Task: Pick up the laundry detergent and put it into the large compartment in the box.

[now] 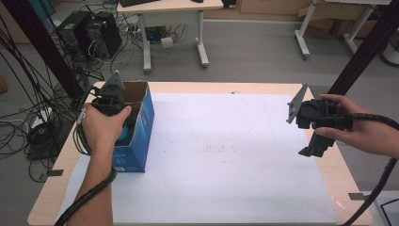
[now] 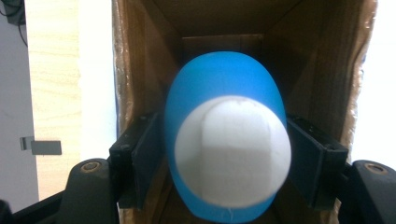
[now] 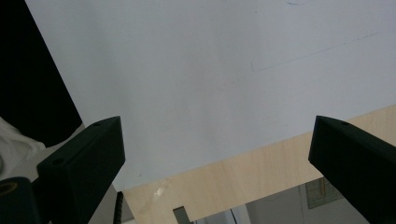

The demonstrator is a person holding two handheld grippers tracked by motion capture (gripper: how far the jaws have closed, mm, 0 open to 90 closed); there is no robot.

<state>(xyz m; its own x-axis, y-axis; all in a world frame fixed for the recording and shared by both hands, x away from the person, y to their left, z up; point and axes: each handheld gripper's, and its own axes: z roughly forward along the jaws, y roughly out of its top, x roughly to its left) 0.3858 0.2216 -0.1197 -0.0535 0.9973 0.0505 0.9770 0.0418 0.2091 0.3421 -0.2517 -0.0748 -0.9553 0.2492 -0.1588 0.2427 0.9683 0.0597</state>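
At the near left of the counter we hold a blue egg-shaped object in our left tool, lowered into the open top of a blue cardboard box. The left gripper view shows the object smooth and rounded, bright blue over most of its body, with a large white rounded face turned toward the camera. Both black jaws press flat against its sides, one on the left and one on the right, so the tool is clamped on it. Around it rise the brown inner walls of the box, and the object sits between them, inside the opening. Our left hand wraps over the tool from above, forearm coming up from the near edge, cable trailing back along the arm.

Across the white sheet that covers the counter, at the right side, our right tool hangs above the counter's right edge. Its jaws stand wide apart and hold nothing; the right gripper view looks between them at the white sheet and the wooden rim. Our right hand grips that tool from the right, wrist level, jaws tipped downward.

Beyond the counter's far edge stands a white desk.
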